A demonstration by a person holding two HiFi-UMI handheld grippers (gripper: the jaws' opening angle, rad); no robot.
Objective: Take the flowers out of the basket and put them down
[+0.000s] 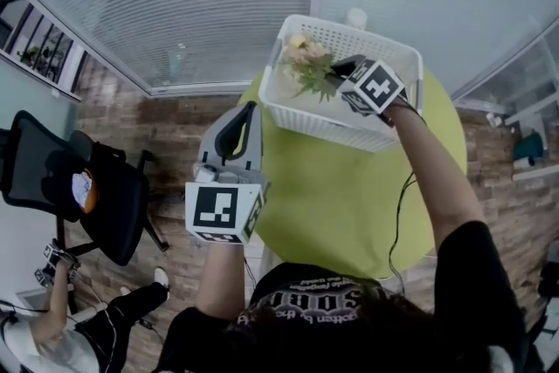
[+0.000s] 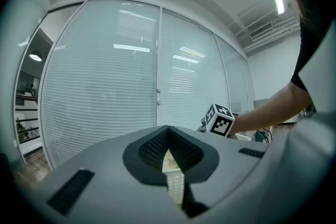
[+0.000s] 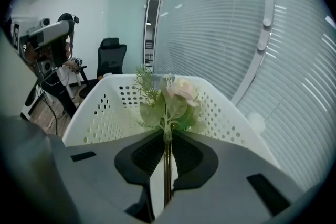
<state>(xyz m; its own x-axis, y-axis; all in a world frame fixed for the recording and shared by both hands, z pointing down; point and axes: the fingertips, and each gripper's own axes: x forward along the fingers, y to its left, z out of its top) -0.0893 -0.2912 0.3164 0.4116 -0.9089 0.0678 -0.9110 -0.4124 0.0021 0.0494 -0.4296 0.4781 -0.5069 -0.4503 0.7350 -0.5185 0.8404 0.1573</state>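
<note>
The flowers [image 1: 306, 57], a small bunch with pale pink blooms and green leaves, hang over the white perforated basket [image 1: 384, 131] on the round green table [image 1: 349, 205]. My right gripper [image 1: 345, 70] is shut on their stems and points down into the basket. In the right gripper view the thin stems run between the pads of that gripper [image 3: 167, 136]. The flowers [image 3: 176, 97] stand upright above the jaws with the basket [image 3: 105, 107] behind. My left gripper [image 1: 247, 113] is held level, off the table's left edge, shut and empty. In its own view the left gripper [image 2: 169, 136] shows only a narrow slit.
A black office chair [image 1: 96, 188] stands on the wooden floor at the left. A seated person [image 1: 87, 319] is at the lower left. Glass walls with blinds [image 1: 175, 4] run behind the table. The table's near half is bare green surface.
</note>
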